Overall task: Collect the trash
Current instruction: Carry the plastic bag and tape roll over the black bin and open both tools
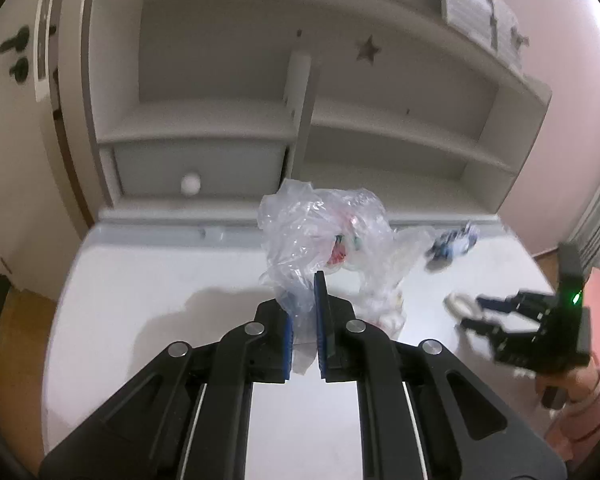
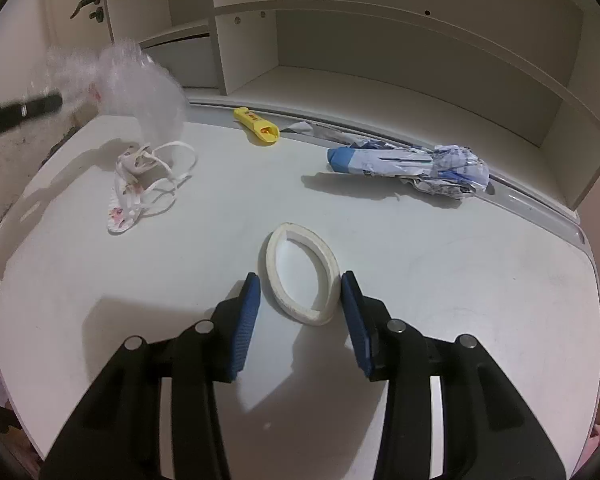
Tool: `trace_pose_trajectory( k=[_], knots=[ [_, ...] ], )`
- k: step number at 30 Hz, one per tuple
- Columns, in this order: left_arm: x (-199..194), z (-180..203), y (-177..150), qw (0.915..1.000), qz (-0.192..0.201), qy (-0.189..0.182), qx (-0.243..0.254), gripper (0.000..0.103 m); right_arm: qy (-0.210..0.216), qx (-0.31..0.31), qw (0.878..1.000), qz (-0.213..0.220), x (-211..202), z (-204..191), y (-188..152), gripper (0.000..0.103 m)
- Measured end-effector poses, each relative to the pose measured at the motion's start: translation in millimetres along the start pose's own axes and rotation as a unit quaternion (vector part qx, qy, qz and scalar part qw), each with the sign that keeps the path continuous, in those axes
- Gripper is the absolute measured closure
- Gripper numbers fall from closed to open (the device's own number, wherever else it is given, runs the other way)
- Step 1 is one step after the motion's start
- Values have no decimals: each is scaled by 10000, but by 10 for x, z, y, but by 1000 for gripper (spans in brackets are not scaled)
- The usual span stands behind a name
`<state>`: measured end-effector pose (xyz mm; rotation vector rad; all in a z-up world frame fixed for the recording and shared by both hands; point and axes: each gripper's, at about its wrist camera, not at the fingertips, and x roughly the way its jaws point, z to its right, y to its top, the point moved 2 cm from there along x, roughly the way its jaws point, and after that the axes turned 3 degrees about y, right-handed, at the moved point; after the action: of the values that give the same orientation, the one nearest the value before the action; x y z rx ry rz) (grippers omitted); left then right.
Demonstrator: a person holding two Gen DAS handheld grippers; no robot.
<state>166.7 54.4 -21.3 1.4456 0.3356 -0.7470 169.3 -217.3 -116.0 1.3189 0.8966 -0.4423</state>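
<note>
While the left gripper (image 1: 302, 312) stays out of the reach, clamped on a crumpled clear plastic bag (image 1: 320, 232) lifted over the white desk (image 1: 140, 300), the right gripper (image 2: 300, 300) straddles a squashed white paper ring (image 2: 302, 274) lying near, jaws apart, long axis running away from them.

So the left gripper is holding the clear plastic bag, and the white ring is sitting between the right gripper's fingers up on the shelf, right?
Not quite: the white ring lies on the desk, not the shelf, as the right wrist view shows.
</note>
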Motion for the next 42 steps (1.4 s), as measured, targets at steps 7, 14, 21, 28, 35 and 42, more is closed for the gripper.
trace_pose_trajectory(
  k=[7, 14, 21, 28, 35, 42],
  knots=[
    [-87, 41, 258, 9993, 262, -190, -159, 95, -2, 230, 9997, 67, -28, 20, -38, 68],
    [-77, 467, 262, 9983, 211, -513, 170, 95, 478, 1252, 9903, 375, -238, 329, -169, 69],
    [-193, 604, 254, 9980, 265, -528, 212, 95, 375, 825, 9951, 390, -352, 232, -178, 69],
    [-278, 986, 288, 9953, 244, -754, 555, 95, 238, 1097, 9902, 836, -975, 553, -404, 69],
    [-367, 2526, 7, 9611, -73, -2134, 1755, 95, -801, 1828, 9707, 1339, -2469, 1230, -1454, 69],
    [-503, 4341, -1204, 8622, -1298, -3781, 3111, 95, -1494, 3678, 9141, 825, -3003, 1859, -3124, 69]
  ],
)
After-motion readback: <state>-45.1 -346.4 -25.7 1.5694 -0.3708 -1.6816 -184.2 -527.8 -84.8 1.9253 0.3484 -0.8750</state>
